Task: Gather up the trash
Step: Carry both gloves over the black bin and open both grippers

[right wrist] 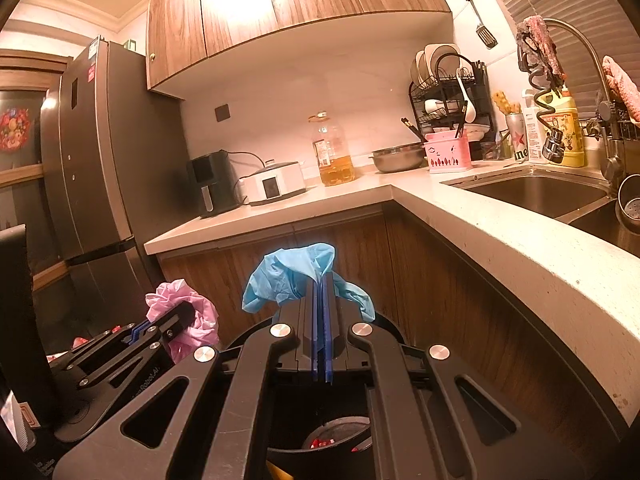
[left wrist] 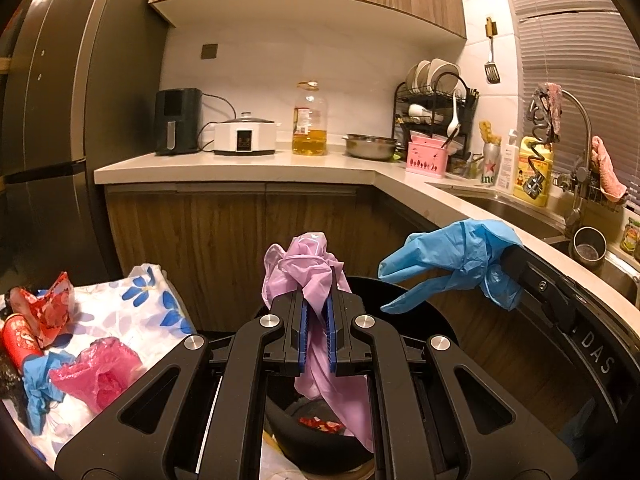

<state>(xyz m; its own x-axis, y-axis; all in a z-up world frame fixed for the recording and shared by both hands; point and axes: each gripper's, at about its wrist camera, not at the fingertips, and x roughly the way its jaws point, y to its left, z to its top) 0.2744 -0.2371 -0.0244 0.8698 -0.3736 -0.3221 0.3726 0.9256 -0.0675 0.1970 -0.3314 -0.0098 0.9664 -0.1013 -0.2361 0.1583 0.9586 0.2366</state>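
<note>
Over a half-hidden black bin [left wrist: 400,292], both grippers' fingers [left wrist: 305,320] pinch gloves [left wrist: 304,264].

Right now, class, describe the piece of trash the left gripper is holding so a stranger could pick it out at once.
Find the black trash bin below the kitchen counter corner. Directly above it, the left gripper pinches a crumpled pale pink glove. The glove beside it, in the right gripper, is blue, and the pink bag on the floral cloth is far brighter.
</note>
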